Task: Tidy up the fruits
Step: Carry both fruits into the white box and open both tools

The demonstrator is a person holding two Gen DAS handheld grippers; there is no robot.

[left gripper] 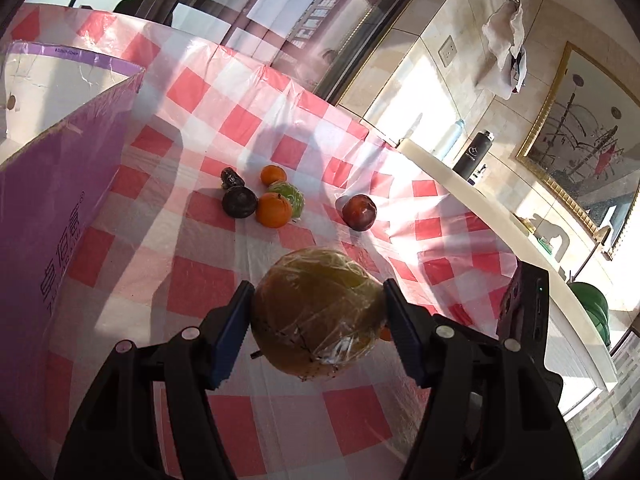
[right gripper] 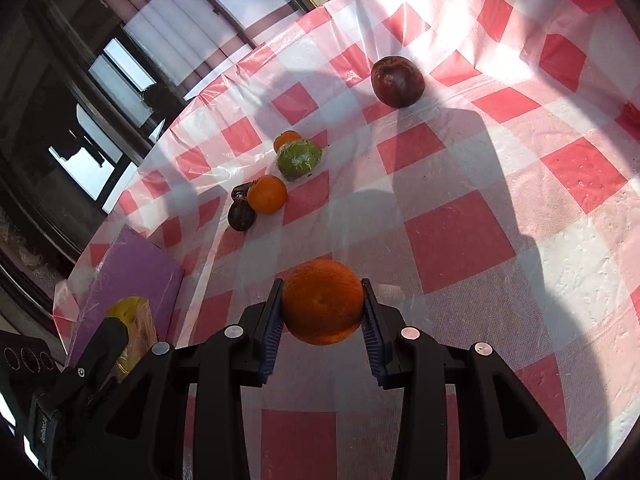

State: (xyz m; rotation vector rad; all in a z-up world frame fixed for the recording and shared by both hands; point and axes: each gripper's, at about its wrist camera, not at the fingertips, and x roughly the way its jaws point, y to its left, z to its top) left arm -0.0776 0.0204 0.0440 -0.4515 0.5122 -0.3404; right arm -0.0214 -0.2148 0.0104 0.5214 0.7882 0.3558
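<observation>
Left tool [left gripper: 318,320] clamps a plastic-wrapped pomelo [left gripper: 318,312], right tool [right gripper: 322,308] an orange [right gripper: 322,302]; I'd carry both level toward the fruit cluster [left gripper: 262,196], setting down gently.

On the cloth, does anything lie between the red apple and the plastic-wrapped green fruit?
No. In both wrist views only bare checked tablecloth separates the red apple from the wrapped green fruit.
</observation>
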